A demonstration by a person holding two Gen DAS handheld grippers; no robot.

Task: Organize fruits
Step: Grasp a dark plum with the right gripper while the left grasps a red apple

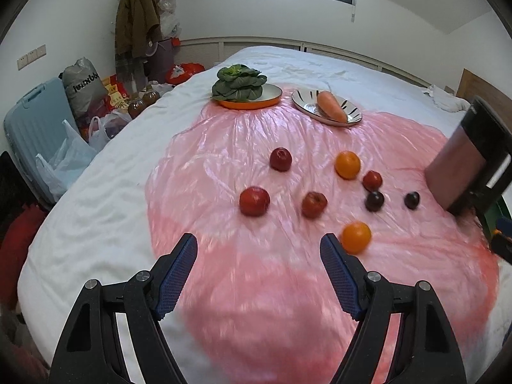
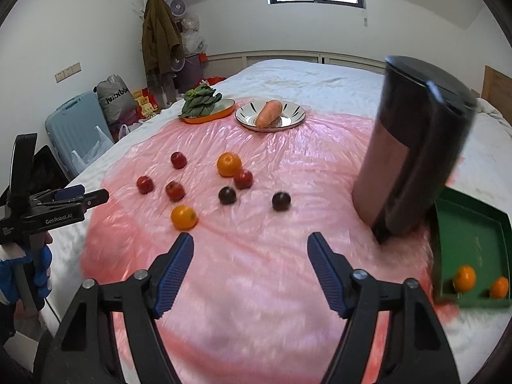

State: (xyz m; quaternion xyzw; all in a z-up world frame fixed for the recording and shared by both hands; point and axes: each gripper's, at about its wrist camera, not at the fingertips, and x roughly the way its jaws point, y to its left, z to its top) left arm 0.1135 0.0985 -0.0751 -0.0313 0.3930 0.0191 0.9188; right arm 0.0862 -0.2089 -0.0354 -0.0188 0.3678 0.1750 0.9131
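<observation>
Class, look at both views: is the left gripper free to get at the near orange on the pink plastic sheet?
Probably yes. The left gripper has open, empty jaws, and the near orange lies just beyond its right fingertip on the pink plastic sheet, with nothing between them.

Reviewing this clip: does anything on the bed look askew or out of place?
Yes. The tall dark cylinder appliance leans tilted on the pink sheet beside the green tray. A carrot and leafy greens occupy plates, though they aren't fruit.
</observation>
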